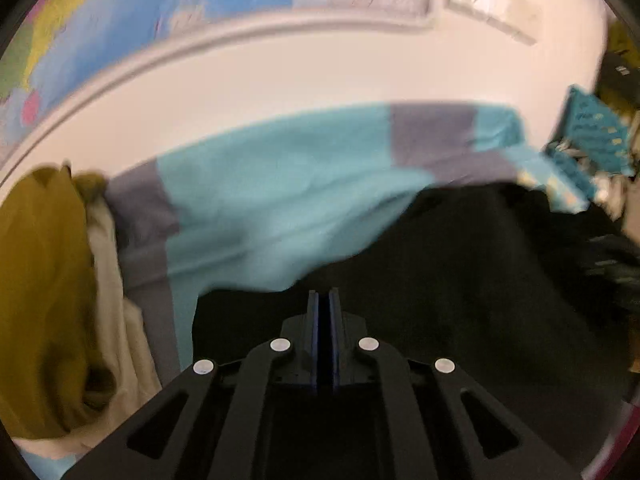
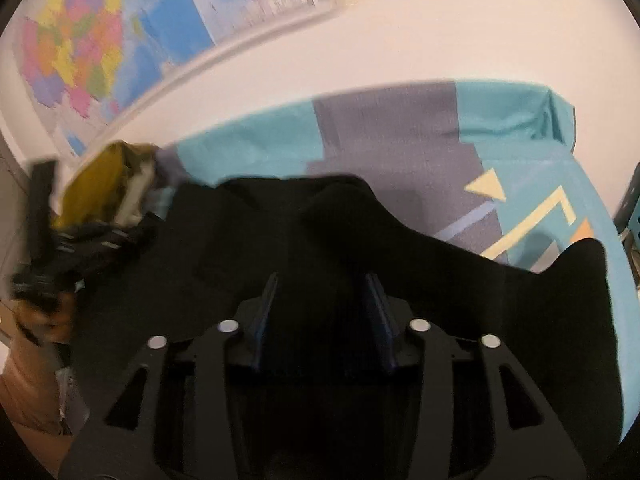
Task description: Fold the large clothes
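Note:
A large black garment [image 1: 460,280] lies spread on a teal and grey bed sheet [image 1: 260,200]. My left gripper [image 1: 324,300] hovers at the garment's edge, its jaws shut with only a thin gap and no cloth visible between them. In the right wrist view the black garment [image 2: 240,240] covers the sheet [image 2: 400,140] below me. My right gripper [image 2: 322,280] stands open over it, with a raised fold of the black cloth running between the fingers [image 2: 270,292]. The pads do not look pressed on it.
A mustard garment [image 1: 40,280] and a cream one [image 1: 108,280] are piled at the left of the bed. The same pile [image 2: 96,184] shows beside a blurred hand [image 2: 40,320]. A coloured map [image 2: 80,48] hangs on the white wall behind. Patterned teal fabric [image 1: 592,136] sits at the right.

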The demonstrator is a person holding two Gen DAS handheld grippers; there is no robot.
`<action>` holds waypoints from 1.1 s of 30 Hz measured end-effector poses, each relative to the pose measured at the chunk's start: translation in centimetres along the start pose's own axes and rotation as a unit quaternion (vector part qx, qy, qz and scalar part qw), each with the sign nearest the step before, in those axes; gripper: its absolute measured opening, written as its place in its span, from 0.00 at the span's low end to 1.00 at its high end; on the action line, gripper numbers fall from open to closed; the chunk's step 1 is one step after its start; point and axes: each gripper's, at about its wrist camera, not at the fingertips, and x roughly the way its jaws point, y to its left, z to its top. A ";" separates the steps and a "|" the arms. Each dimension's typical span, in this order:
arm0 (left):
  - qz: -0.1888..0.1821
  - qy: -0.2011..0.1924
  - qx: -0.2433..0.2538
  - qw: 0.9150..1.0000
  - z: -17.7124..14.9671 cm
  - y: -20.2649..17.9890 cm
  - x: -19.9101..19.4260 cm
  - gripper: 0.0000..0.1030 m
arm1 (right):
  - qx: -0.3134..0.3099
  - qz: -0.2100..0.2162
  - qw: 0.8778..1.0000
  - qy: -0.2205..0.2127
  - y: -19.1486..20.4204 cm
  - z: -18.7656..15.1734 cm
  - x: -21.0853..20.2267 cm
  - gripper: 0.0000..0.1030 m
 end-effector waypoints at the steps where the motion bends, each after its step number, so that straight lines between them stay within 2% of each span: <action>1: 0.022 0.004 0.002 1.000 -0.3 0.2 0.7 0.04 | 0.006 0.010 1.000 -0.014 -0.1 0.0 -1.1 0.49; 3: 0.016 0.011 -0.005 1.000 -0.6 1.0 1.1 0.05 | 0.009 0.030 0.998 -0.050 -0.4 -0.4 -4.4 0.53; 5: 0.008 0.001 -0.011 1.000 -0.7 1.6 0.5 0.06 | 0.003 0.020 0.996 -0.084 -0.8 -1.2 -8.1 0.60; 7: 0.011 -0.015 -0.013 1.000 -0.9 2.0 -0.8 0.22 | 0.009 0.007 0.994 -0.107 -1.9 -2.2 -11.0 0.63; 9: 0.002 -0.033 -0.020 0.999 -1.4 2.2 -2.3 0.29 | 0.032 -0.020 0.991 -0.125 -3.8 -3.8 -13.8 0.71; 12: -0.013 -0.056 -0.024 0.998 -3.2 2.6 -5.3 0.36 | 0.069 -0.057 0.990 -0.114 -6.6 -6.6 -15.4 0.77; 13: -0.020 -0.063 -0.024 0.998 -4.0 2.8 -6.2 0.45 | 0.081 -0.062 0.989 -0.103 -7.3 -7.4 -15.3 0.78; 15: -0.035 -0.065 -0.021 0.997 -5.3 2.8 -7.3 0.49 | 0.109 -0.053 0.990 -0.077 -8.7 -9.2 -14.5 0.78; 17: -0.053 -0.063 -0.013 0.997 -7.2 2.5 -8.3 0.49 | 0.128 -0.010 0.990 -0.064 -9.7 -10.5 -13.6 0.60; 18: -0.057 -0.059 -0.012 0.997 -7.7 2.4 -8.4 0.49 | 0.130 0.005 0.989 -0.063 -10.0 -10.7 -13.2 0.26; 19: -0.060 -0.052 -0.011 0.997 -8.3 2.3 -8.2 0.49 | 0.130 0.012 0.989 -0.064 -10.0 -10.8 -13.1 0.10; 22: -0.047 -0.045 -0.016 0.998 -9.4 2.2 -7.1 0.50 | 0.100 0.003 0.991 -0.094 -9.8 -9.4 -14.5 0.07; 24: -0.038 -0.048 -0.020 0.998 -9.5 2.3 -6.8 0.51 | 0.095 0.001 0.987 -0.129 -10.2 -7.9 -16.2 0.07; 26: -0.026 -0.048 -0.027 0.998 -9.4 2.3 -6.6 0.51 | 0.101 0.003 0.987 -0.124 -10.4 -7.3 -15.4 0.07; 29: -0.014 -0.048 -0.034 0.998 -9.3 2.4 -6.7 0.53 | 0.112 -0.031 0.991 -0.067 -10.7 -8.4 -12.1 0.11; 30: -0.006 -0.050 -0.034 0.998 -9.3 2.3 -6.9 0.56 | 0.121 -0.039 0.990 -0.064 -10.9 -8.9 -11.7 0.22; 31: 0.002 -0.050 -0.033 0.998 -9.4 2.2 -7.2 0.57 | 0.135 -0.051 0.987 -0.072 -10.9 -9.3 -12.1 0.41; 33: 0.014 -0.054 -0.033 0.998 -9.6 2.0 -7.8 0.59 | 0.151 -0.065 0.981 -0.099 -11.0 -9.8 -13.7 0.66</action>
